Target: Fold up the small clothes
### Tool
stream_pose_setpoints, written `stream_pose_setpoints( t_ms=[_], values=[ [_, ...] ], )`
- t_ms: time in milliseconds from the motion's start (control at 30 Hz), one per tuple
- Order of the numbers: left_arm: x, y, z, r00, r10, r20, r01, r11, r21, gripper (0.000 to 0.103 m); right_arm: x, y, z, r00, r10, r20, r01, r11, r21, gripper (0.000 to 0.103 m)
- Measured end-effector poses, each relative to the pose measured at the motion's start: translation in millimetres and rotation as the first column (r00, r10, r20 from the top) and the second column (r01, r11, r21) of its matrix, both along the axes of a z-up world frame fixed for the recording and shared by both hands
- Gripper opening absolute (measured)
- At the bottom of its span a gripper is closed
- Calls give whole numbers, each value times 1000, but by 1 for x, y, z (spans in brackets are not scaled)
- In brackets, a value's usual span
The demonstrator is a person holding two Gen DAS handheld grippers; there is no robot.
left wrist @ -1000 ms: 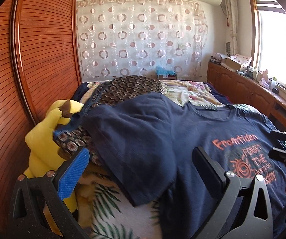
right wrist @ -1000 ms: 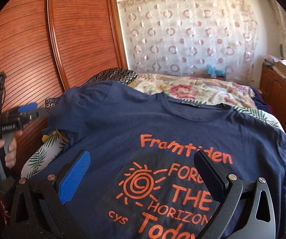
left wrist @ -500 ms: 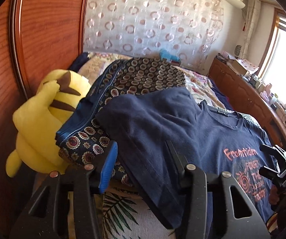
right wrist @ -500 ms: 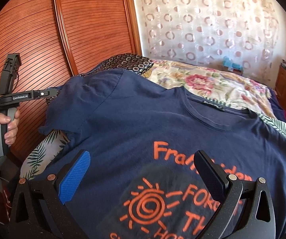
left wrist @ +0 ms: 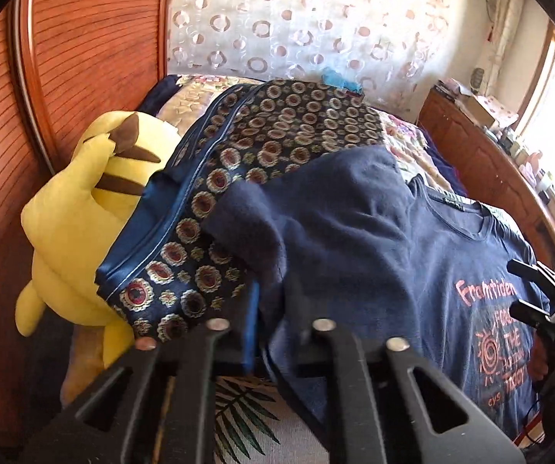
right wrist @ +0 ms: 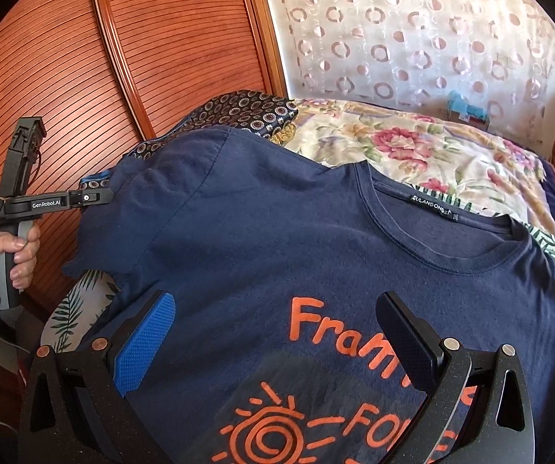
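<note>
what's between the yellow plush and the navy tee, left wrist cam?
The patterned cloth with a blue border lies between the yellow plush and the navy tee, shown in the left wrist view.

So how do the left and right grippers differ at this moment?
The left gripper has just been closing and is shut on the navy T-shirt's sleeve; the right gripper stands wide open, holding nothing. The left is at the shirt's side edge; the right hovers over its orange print. Both are hand-held, black, with a blue pad.
</note>
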State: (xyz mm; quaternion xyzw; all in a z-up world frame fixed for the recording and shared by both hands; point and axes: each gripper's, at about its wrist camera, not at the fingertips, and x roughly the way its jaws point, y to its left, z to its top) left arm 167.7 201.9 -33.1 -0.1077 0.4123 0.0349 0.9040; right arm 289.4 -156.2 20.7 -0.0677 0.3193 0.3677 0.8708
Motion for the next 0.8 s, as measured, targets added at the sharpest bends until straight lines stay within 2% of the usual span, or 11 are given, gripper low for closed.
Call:
stream_pose_setpoints(
  t_ms=[67, 167, 333, 433, 633, 767, 800],
  values=[
    [-1, -7, 12, 1000, -5, 28, 3, 999, 47, 6, 4, 0, -1, 1000, -1, -5, 1, 1000, 4, 103],
    [-4, -22, 35, 996, -49, 75, 44, 997, 65, 6, 5, 0, -3, 1000, -12, -9, 12, 1000, 11, 103],
    [12, -70, 67, 977, -182, 115, 172, 981, 89, 6, 1, -11, -3, 999, -43, -5, 43, 999, 23, 103],
    [36, -100, 67, 960, -257, 109, 249, 965, 82, 6, -3, -18, -1, 997, -75, 2, 75, 997, 18, 103],
    [68, -139, 55, 934, -349, 77, 348, 937, 33, 6, -16, -42, -2, 985, -172, 7, 172, 985, 17, 103],
    [68, -144, 55, 924, -372, 92, 375, 927, -21, 27, -24, -53, -6, 974, -225, 7, 225, 974, -5, 103],
    [65, -144, 57, 923, -372, 96, 376, 926, -24, 38, -25, -54, -8, 973, -233, 5, 233, 973, -9, 103]
  ],
)
